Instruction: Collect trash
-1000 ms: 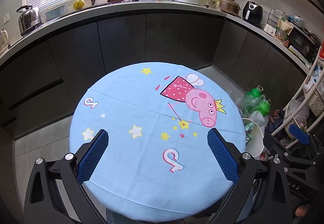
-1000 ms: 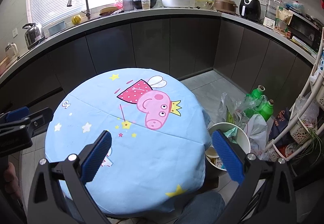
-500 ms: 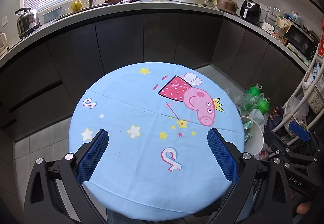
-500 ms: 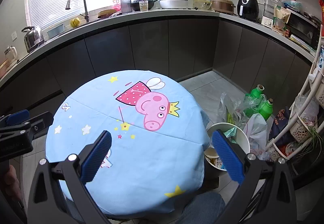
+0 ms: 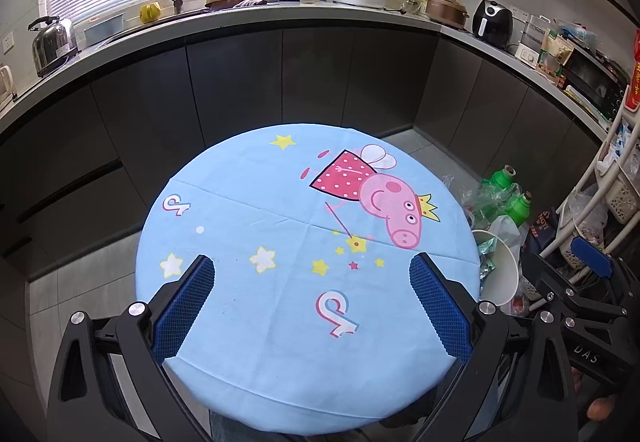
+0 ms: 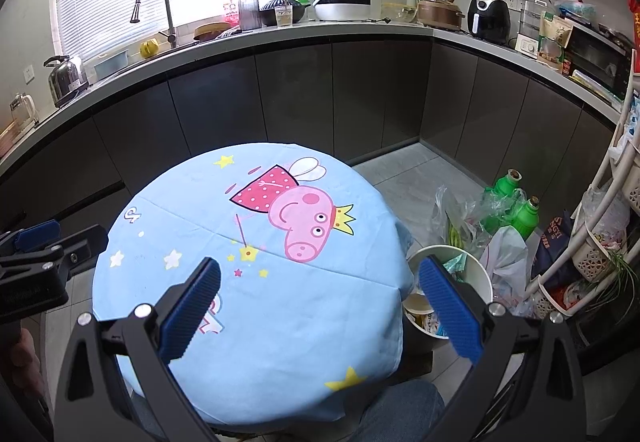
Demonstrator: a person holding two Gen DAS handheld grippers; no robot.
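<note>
Hovering over tablecloth (image 5: pixel 280 282), both claws (image 5: pixel 312 302) (image 6: pixel 320 306) spread, empty; bin (image 6: pixel 476 274) contents visible only right view.

Right claw (image 6: pixel 320 282) has lifted and pulled back slightly (jaws unchanged).

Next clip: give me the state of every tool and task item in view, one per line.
Left tool: open, holding nothing, above the table.
Right tool: open, holding nothing.
Round table: covered by a blue cartoon cloth, no trash lying on it.
White bin: upright on the floor beside the table, trash inside.
Green bottles: upright, uncapped, among plastic bags.
</note>
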